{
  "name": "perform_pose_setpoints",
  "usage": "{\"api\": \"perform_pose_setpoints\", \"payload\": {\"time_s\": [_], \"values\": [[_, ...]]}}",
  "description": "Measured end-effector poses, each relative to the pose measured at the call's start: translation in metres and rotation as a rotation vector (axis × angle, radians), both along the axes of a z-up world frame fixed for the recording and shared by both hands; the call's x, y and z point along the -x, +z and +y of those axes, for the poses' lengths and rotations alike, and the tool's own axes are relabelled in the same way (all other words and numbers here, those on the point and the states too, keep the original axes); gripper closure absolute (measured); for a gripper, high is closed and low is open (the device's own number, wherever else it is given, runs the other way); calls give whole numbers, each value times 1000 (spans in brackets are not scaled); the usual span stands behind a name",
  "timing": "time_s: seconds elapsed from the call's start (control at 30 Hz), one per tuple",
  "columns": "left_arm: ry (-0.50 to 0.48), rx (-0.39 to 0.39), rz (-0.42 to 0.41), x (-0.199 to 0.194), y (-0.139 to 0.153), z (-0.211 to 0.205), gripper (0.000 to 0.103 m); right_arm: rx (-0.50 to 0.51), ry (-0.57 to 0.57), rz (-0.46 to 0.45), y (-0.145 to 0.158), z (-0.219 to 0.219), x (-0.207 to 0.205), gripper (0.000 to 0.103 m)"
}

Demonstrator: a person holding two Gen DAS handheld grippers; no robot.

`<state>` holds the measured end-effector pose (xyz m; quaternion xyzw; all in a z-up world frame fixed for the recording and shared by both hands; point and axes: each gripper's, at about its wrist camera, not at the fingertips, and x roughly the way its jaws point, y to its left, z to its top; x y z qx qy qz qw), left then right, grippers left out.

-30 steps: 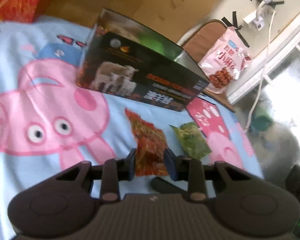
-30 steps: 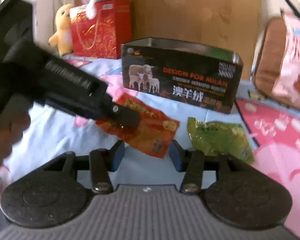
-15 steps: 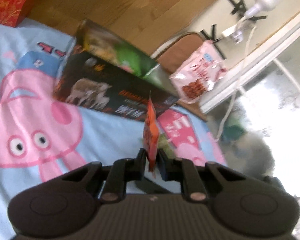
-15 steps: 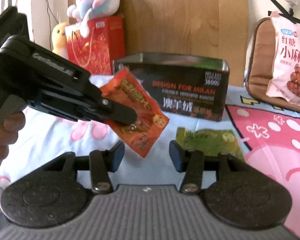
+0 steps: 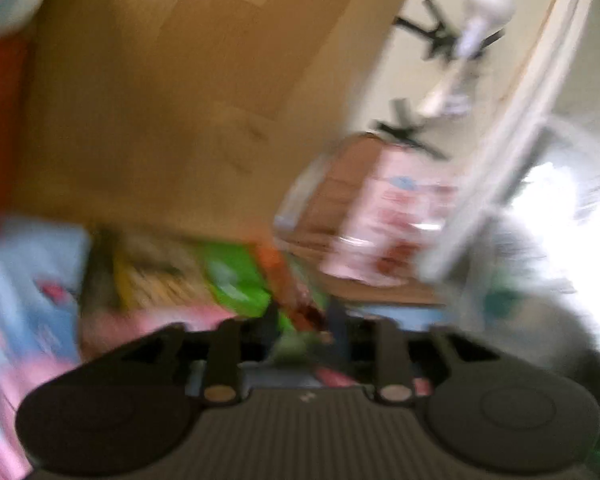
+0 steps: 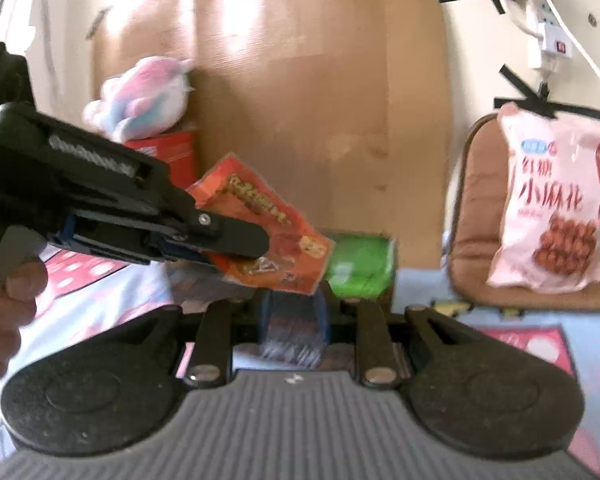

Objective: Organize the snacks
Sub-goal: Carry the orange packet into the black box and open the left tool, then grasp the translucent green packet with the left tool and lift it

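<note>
An orange snack packet (image 6: 268,208) hangs in the air over the open black box (image 5: 100,280), which has a green packet (image 6: 360,268) inside. My left gripper (image 6: 252,246) reaches in from the left and its jaws are opening. In the blurred left wrist view the thin orange snack packet (image 5: 284,276) stands edge-on between the parted fingers of my left gripper (image 5: 302,320). My right gripper (image 6: 296,312) sits just below the packet's lower edge. Its jaws are closing, and I see nothing pinched between them.
A pink snack bag (image 6: 556,216) leans on a brown cushion (image 6: 472,208) at the right. A plush toy (image 6: 140,96) tops a red box (image 6: 172,156) at the back left, before a cardboard panel (image 6: 320,120). A person's hand (image 6: 4,312) holds the left gripper over the cartoon bedsheet (image 6: 100,292).
The left gripper shut on the orange packet, lifted it off the sheet and carried it up over the box; its fingers now stand wider. Both hands rose. The right fingers have drawn closer together.
</note>
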<state>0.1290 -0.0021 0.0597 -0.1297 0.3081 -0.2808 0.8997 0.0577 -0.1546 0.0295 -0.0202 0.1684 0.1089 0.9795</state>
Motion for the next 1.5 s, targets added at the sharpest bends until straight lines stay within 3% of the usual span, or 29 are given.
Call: {"api": "perform_pose_setpoints", "payload": {"time_s": [0.07,0.1,0.2,0.33,0.53,0.63,0.73,0.77,0.93,1.07,1.2,1.33,1.4,1.5], "values": [[100,-154,-17,-15,-6,-15,61,90,-81,4,-3,4,-20,76],[121,-185,-6,-18,-10,-16,61,99,-113,26,-5,2,-25,75],[108,-143,-6,-8,-15,-7,61,-11,-89,37,-7,-19,-10,74],[149,-130,-19,11,-16,2,60,-23,-129,39,-17,-35,16,74],[108,-56,-14,54,-21,19,61,-114,-181,110,-30,-68,41,70],[56,-11,65,64,-36,20,61,-243,-215,224,-41,-90,28,68],[28,20,167,68,-59,21,63,-438,-165,400,-65,-103,12,69],[31,22,189,69,-65,22,63,-458,-163,391,-68,-98,15,69],[62,48,261,68,-82,38,63,-326,36,406,-64,-35,35,69],[77,52,252,66,-80,46,63,-216,57,341,-57,-14,51,68],[56,41,252,54,-80,42,59,-95,66,304,-54,-7,61,41],[27,3,245,38,-87,26,58,33,121,311,-62,7,56,33],[-6,0,249,40,-87,20,63,62,146,306,-63,12,50,31],[-14,-40,207,52,-85,17,71,78,155,295,-63,16,43,45]]}}
